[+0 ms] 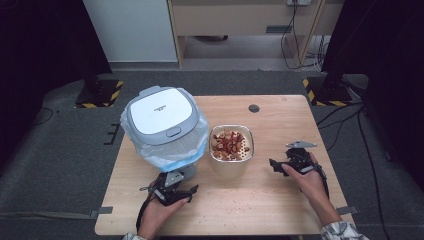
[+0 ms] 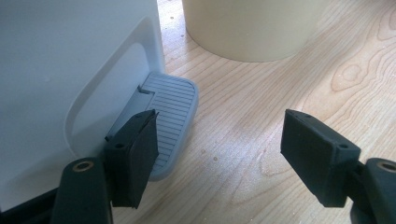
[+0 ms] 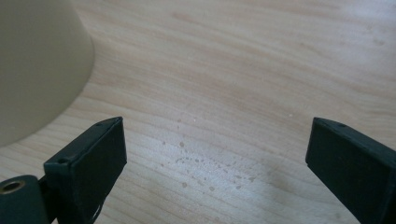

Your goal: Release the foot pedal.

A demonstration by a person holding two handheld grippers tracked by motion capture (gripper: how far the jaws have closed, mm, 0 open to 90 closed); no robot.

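Grey pedal [image 2: 170,119] of the bin [image 1: 162,125] sits beside the left claw [image 2: 219,154], jaws apart, nothing held.

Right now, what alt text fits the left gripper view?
The left hand-held gripper is open, one jaw over the grey ribbed foot pedal at the base of a white pedal bin. A cream container stands behind on the wooden table.

Bin and bowl side by side on the table

We see the pedal bin [image 1: 165,127] toward the table's [image 1: 280,195] left edge, its pedal [image 2: 170,119] facing the near edge; the bowl [image 1: 231,145] of nuts sits just right of it, mid-table.
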